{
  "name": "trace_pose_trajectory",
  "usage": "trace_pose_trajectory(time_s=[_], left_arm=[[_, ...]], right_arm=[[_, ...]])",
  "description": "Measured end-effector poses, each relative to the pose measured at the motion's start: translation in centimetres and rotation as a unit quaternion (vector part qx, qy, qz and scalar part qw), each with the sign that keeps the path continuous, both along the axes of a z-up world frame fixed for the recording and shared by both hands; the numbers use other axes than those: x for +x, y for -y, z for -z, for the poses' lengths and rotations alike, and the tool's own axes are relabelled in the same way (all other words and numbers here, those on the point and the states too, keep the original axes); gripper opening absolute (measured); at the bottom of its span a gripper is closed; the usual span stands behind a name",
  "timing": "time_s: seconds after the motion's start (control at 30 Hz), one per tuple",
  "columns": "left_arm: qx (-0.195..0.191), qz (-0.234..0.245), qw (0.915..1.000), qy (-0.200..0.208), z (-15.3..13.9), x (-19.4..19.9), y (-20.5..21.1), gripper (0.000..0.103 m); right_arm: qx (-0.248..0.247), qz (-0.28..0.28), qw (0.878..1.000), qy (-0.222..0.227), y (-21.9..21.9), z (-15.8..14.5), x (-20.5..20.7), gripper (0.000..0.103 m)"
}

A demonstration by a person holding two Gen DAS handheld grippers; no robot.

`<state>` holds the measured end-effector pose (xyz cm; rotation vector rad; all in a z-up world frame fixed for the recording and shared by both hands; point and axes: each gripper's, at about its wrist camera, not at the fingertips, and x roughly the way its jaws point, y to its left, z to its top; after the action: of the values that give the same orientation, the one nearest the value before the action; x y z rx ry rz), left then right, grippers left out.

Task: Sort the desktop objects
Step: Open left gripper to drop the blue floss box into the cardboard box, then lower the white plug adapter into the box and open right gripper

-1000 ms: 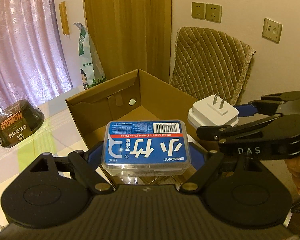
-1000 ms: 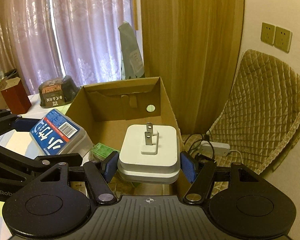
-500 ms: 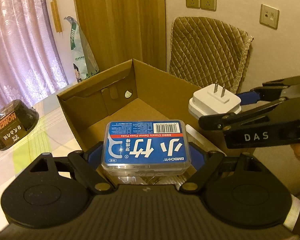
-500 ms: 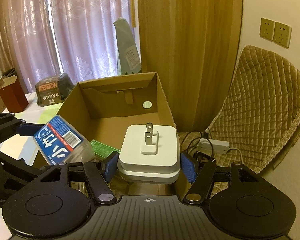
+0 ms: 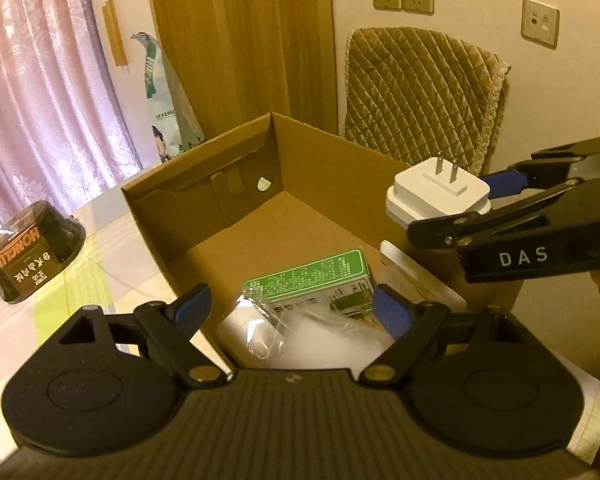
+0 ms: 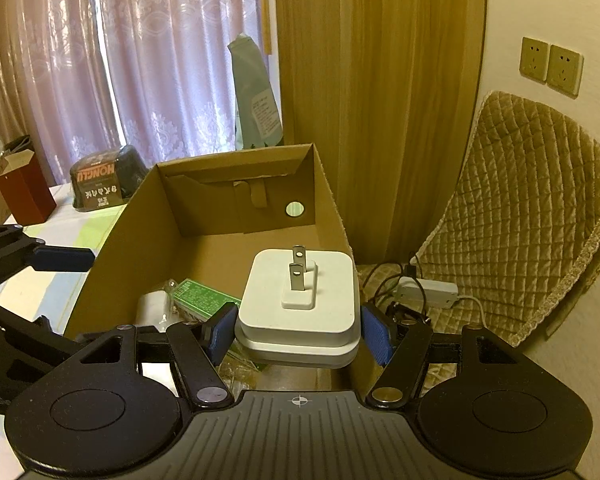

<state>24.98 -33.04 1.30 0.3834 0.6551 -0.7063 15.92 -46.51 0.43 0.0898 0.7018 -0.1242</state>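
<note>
Two grippers are hovering over one cardboard box [image 5: 332,172].
The left gripper [image 5: 290,312], jaws spread, is no longer holding the floss case; the right gripper [image 6: 298,332] is still pinching one white plug [image 6: 300,300].

One cardboard box [image 5: 324,184], one charger [image 6: 300,300], perhaps three packets [image 5: 312,280].

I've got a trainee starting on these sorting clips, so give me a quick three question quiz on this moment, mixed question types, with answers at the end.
1. True or false: the left gripper is shut on an item.
2. What does the right gripper hold? A) green box B) white plug adapter C) dark bowl
3. Fill in: the green box lies inside the ______.

Key
1. False. It is open and empty above the cardboard box.
2. B. It is shut on the white plug adapter, prongs pointing up.
3. Cardboard box, beside a clear plastic packet. The dark bowl sits outside on the table.
</note>
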Motion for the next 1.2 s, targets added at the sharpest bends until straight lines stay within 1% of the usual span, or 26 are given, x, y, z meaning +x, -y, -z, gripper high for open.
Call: trace_pose_trajectory(time_s=[0.57,0.97,1.2], left_arm=[[-0.018,-0.022,0.9996,0.007,-1.3,-1.0,-2.9,0.086],[-0.023,-0.034,0.9991,0.000,-1.2,-0.9,-4.4,0.087],[-0.022,-0.038,0.9990,-0.005,-1.1,-1.1,-5.0,0.087]], right_arm=[[-0.004,-0.017,1.000,-0.009,-1.7,-0.2,0.2,0.065],[0.002,-0.025,0.999,-0.024,-2.8,1.0,1.4,0.065],[0.005,-0.030,0.999,-0.015,-3.0,0.8,1.5,0.066]])
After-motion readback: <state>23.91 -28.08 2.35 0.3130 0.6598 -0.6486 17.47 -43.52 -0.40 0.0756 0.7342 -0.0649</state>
